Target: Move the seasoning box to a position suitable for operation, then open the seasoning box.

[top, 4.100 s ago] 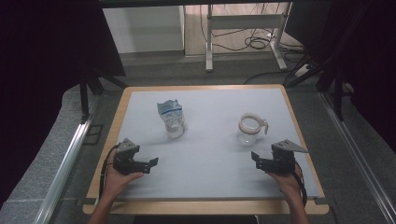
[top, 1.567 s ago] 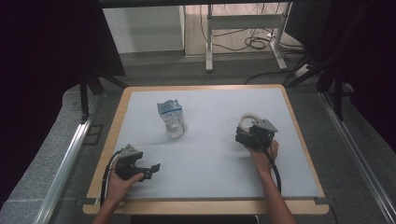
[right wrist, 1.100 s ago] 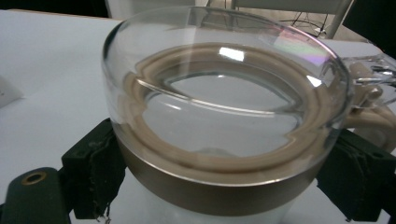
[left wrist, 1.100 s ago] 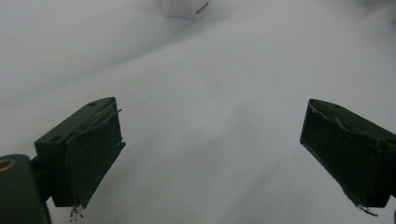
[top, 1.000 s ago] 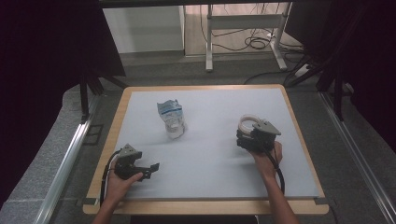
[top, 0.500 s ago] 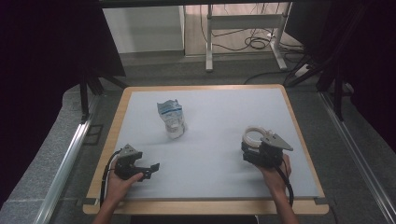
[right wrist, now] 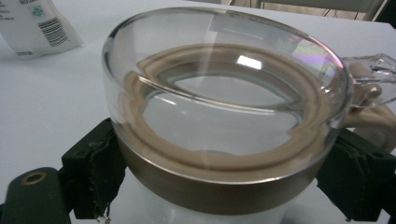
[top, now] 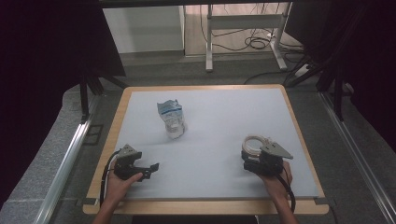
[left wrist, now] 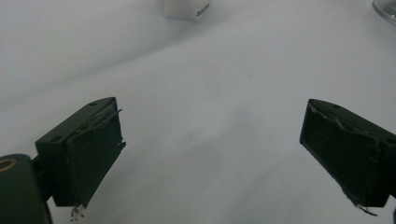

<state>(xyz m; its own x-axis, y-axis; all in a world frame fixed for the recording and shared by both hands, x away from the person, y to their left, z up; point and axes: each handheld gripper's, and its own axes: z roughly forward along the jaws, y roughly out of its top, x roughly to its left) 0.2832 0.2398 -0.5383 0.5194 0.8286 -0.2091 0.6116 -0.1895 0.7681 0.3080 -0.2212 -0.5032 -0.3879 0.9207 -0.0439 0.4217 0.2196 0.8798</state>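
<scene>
White sheeting covers the wooden-edged table (top: 119, 121), which stands on a grey floor with dark curtains at both sides and a metal stand with cables behind it. From the high view, the person's 2 forearms come in at the bottom. The left gripper (top: 148, 169) rests low at the near left part of the table, and the right gripper (top: 250, 161) sits at the near right, with its grey plate on top. That view shows a pale ring just in front of the right gripper, but it is too small there to tell what it is. The right gripper view makes it plain: a glass jar (right wrist: 224, 116) with a clear domed lid, a tan seal ring and a metal band, tilted toward the camera. The 2 black jaws are clamped on it, 1 at each side of the band, and a clear latch part sticks out at its right. A white and blue pouch (top: 171, 118) stands near the middle of the table, toward the far left, well apart from both grippers. Its barcode and printed lines show at the top left corner of the right gripper view (right wrist: 39, 25), detail the high view cannot give. In the left gripper view the 2 jaws stand wide apart with bare white surface between them, their pads (left wrist: 93, 156) frayed at the edges. The pouch's bottom edge (left wrist: 187, 9) shows at the top of that view.
</scene>
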